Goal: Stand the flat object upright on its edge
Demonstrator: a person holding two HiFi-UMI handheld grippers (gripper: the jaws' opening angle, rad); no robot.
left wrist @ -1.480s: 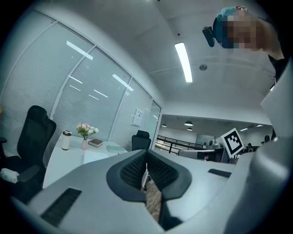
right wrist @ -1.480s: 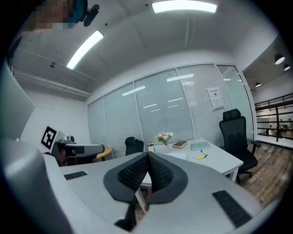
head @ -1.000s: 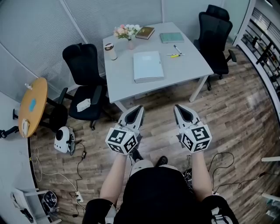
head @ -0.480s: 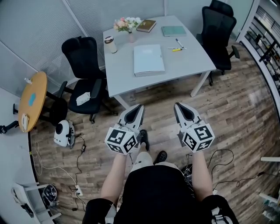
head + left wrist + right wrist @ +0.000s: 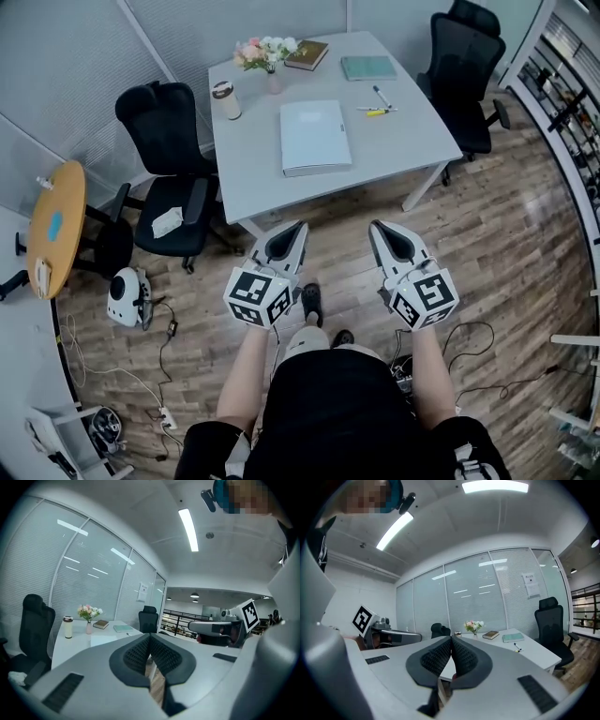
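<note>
**Office floor short of the bench: both tongs shut and empty**

Held side by side over the wood floor (image 5: 511, 248), the left tongs (image 5: 297, 228) and the right tongs (image 5: 377, 228) each had their jaws pressed together with nothing between them. Both pointed toward the bench (image 5: 417, 141) and were well apart from its near edge. The folder (image 5: 315, 137) lay flat near the middle of the bench, untouched. A cup (image 5: 223, 100) stood to its left and pens (image 5: 379, 104) lay to its right. Flowers (image 5: 262, 53), a book (image 5: 307, 54) and a notebook (image 5: 367, 67) were along the far side. One chair (image 5: 169, 159) stood left of the bench.
</note>
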